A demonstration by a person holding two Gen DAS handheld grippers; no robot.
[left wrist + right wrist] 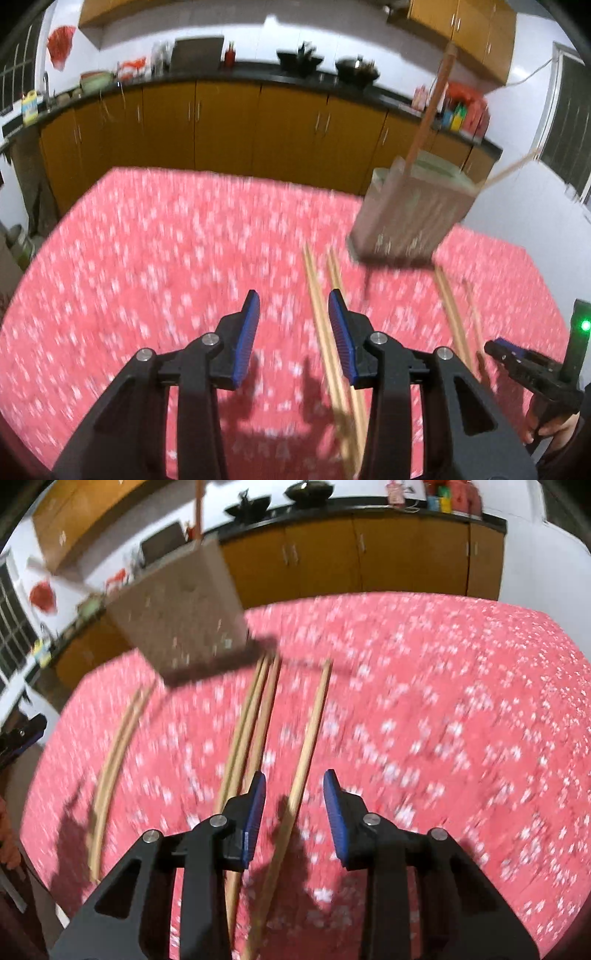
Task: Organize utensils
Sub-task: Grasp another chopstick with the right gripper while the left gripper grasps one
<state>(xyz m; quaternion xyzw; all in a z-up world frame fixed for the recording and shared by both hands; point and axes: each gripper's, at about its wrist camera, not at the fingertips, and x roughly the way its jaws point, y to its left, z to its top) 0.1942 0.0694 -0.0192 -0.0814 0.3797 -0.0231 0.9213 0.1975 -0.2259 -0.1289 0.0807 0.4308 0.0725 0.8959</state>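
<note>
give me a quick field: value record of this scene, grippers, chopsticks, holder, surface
left gripper: open, empty, over the table
right gripper: open, empty, a single chopstick lying in line with its gap
chopsticks: loose on the cloth; one pair by the left gripper, another group left of the single one
utensil holder: boxy, beige, standing on the far side, with a long handle sticking up out of it
surface: table under a red floral cloth
image quality: motion blur, fine detail unclear

nothing readable anywhere, the bottles on the counter at upper right are way too blurry
</note>
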